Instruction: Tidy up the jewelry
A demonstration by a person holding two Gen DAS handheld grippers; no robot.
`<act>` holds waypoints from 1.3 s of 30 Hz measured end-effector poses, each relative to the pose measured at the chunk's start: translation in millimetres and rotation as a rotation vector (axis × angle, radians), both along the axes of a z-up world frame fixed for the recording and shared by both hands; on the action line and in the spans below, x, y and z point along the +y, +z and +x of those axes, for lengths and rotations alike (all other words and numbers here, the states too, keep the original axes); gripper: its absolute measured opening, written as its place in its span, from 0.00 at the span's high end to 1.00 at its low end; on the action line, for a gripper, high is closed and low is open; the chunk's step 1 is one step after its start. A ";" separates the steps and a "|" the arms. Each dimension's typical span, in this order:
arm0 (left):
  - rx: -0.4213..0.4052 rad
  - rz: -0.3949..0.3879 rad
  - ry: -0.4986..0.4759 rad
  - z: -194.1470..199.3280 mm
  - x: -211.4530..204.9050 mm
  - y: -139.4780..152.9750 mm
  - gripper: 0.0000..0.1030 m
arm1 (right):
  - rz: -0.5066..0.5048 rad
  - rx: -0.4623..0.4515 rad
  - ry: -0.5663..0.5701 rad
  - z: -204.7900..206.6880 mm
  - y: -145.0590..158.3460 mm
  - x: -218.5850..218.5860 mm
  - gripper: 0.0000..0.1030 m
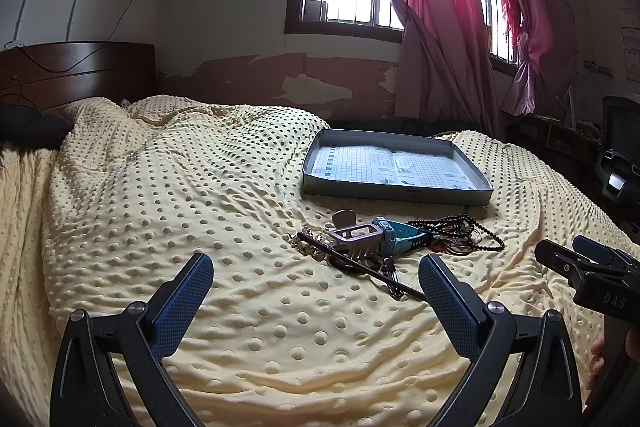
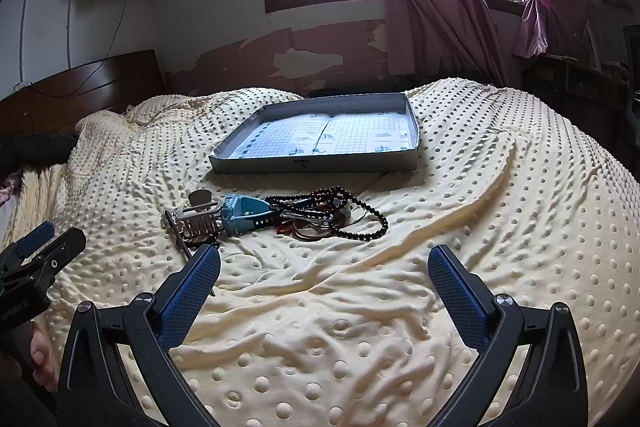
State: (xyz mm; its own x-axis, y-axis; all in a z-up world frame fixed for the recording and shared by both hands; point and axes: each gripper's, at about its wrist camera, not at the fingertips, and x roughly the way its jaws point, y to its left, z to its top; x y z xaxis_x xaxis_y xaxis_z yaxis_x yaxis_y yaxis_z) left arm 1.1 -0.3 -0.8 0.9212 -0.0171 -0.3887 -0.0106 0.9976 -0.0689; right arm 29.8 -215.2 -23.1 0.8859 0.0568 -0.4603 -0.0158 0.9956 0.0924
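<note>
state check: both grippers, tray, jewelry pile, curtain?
left gripper: jaws open, empty, above the blanket
right gripper: jaws open, empty
tray: flat on the bed, holds no jewelry, only a printed liner
watch: in the pile in front of the tray
black bead string: loose, tangled with bangles
hair claw: lying against the watch
curtain: drawn aside, tied

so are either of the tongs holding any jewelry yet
No. Both the left tongs and right tongs are open and empty; the jewelry pile lies untouched on the bedspread.
</note>
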 end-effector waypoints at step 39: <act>0.057 -0.046 -0.039 4.9 2.3 -7.9 0.00 | 0.018 0.027 0.001 1.0 -1.0 -4.1 0.01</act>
State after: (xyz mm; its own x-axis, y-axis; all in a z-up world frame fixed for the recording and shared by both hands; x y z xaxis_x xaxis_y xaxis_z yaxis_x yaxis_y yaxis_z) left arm 6.0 2.0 -8.7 0.8957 -0.0713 -0.4389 0.0225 0.9931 -0.1152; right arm 30.8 -219.3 -24.0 0.8729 0.0660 -0.4834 -0.0139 0.9938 0.1104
